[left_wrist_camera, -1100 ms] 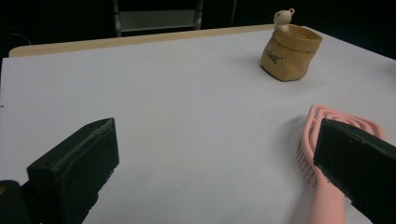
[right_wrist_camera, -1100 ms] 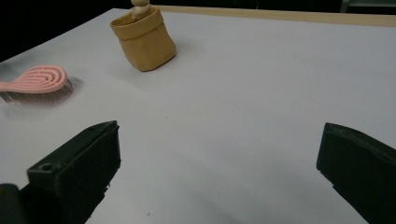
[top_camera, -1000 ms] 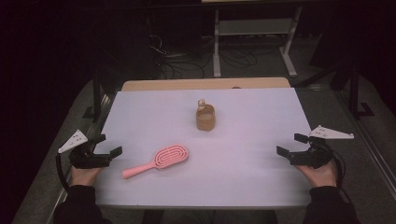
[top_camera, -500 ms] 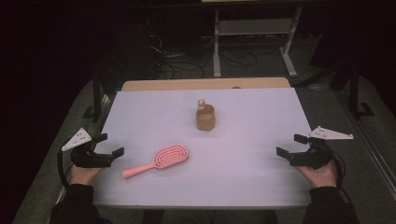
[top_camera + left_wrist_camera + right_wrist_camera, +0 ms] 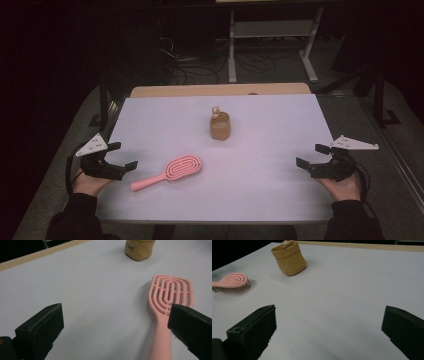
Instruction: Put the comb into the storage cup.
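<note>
The brush (image 5: 169, 173) lies flat on the bench (image 5: 270, 150) just right of the left tool (image 5: 117, 159), handle end nearest it and head slanting away toward the pouch (image 5: 220, 126), probably within its reach, while both tools gape wide, empty.

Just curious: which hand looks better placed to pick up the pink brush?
Probably the left. The left gripper sits open right beside the brush handle, while the right gripper is across the table.

Small dark printed mark on the tan pouch (image 5: 139, 249), too blurred to read.
</note>
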`<action>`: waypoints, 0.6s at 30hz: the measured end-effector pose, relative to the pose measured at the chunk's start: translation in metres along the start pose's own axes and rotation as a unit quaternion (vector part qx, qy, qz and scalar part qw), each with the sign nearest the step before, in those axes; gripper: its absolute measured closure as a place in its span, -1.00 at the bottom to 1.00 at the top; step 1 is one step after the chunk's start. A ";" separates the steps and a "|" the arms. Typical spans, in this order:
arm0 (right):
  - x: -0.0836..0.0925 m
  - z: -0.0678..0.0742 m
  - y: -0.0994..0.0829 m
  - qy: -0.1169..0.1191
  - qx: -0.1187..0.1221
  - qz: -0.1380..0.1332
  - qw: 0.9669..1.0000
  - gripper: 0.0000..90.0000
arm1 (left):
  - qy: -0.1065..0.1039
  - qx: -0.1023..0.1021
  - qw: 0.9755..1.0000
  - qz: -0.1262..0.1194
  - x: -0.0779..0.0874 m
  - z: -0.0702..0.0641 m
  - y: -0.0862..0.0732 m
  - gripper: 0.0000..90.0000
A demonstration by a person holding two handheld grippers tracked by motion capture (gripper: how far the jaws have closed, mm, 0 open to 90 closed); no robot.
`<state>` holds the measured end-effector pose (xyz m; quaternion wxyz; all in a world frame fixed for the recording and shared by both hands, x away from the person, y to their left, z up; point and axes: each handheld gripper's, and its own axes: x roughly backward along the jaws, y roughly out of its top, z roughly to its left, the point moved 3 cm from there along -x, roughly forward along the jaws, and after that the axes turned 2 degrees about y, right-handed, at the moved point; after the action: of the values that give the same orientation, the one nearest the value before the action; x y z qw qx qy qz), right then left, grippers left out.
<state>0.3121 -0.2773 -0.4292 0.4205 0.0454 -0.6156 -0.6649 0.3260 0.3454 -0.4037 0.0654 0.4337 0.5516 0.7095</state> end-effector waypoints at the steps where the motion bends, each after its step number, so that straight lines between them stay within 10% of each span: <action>1: 0.000 0.000 0.000 0.000 0.000 0.000 1.000 -1.00 | -0.002 -0.003 1.000 0.002 -0.001 -0.001 0.001 -0.99; 18: -0.001 0.000 -0.001 0.002 0.000 0.005 1.000 -1.00 | -0.048 -0.038 0.997 0.048 -0.016 -0.016 0.014 -0.99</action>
<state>0.3123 -0.2762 -0.4307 0.4252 0.0436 -0.6150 -0.6626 0.3304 0.3192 -0.4012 0.0738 0.4904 0.4992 0.7105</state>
